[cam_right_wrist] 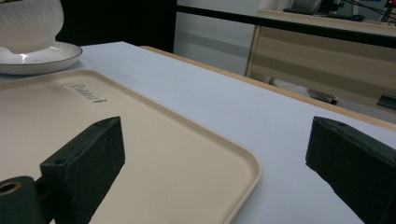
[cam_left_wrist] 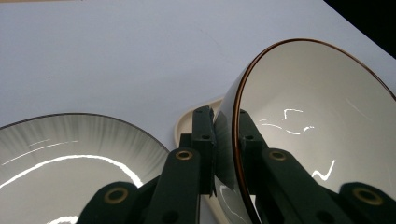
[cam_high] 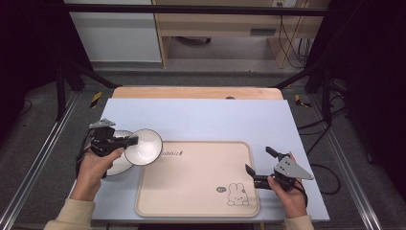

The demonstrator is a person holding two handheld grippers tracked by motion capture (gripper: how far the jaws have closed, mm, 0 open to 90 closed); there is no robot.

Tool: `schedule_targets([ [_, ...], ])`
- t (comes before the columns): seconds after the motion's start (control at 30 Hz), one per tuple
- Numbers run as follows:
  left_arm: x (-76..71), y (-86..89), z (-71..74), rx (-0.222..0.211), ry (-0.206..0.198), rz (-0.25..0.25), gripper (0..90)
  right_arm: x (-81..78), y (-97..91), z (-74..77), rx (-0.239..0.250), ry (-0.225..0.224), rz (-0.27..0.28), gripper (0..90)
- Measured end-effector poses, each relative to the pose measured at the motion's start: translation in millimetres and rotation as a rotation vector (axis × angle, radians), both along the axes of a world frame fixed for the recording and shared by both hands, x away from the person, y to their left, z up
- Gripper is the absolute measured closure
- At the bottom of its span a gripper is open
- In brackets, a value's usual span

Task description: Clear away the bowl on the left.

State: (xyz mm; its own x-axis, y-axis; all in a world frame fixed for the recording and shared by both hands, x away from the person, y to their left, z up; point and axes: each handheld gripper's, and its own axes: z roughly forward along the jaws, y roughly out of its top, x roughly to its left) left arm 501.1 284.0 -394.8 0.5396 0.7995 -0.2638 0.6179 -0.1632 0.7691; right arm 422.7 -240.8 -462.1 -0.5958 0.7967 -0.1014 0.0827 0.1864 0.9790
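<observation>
A white bowl [cam_high: 143, 146] with a brown rim hangs tilted over the near-left corner of the beige tray [cam_high: 191, 191]. My left gripper [cam_high: 135, 140] is shut on its rim, one jaw inside and one outside. The left gripper view shows that grip [cam_left_wrist: 226, 116] close up, with the bowl [cam_left_wrist: 317, 116] to its right and a white plate [cam_left_wrist: 70, 144] below on the left. The plate [cam_high: 117, 166] lies on the mat just left of the tray. My right gripper [cam_high: 258, 159] stands open at the tray's right edge, holding nothing; its jaws [cam_right_wrist: 217, 140] straddle the tray rim [cam_right_wrist: 243, 163].
A pale blue mat [cam_high: 201, 115] covers the wooden table. The tray's flat inside bears a rabbit drawing [cam_high: 238, 194] near its front right corner. Beyond the table's far edge stand wooden furniture and dark frame legs. Cables trail on the floor at the right.
</observation>
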Motion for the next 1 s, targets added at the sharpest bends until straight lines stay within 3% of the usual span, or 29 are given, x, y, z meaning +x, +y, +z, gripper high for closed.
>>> schedule_targets([
  [0.27,-0.3,-10.6,-1.6,-0.001,0.003,-0.026,81.9,0.0,0.0,0.0,0.002,-0.005,0.007,4.8],
  [0.73,-0.5,-17.8,-2.4,0.000,0.003,-0.043,81.9,-2.5,-6.3,2.6,0.051,-0.051,0.013,4.5],
  [1.0,-1.2,-30.6,-5.4,0.006,0.006,-0.062,81.9,-1.9,-8.4,1.5,0.042,-0.062,0.015,4.5],
])
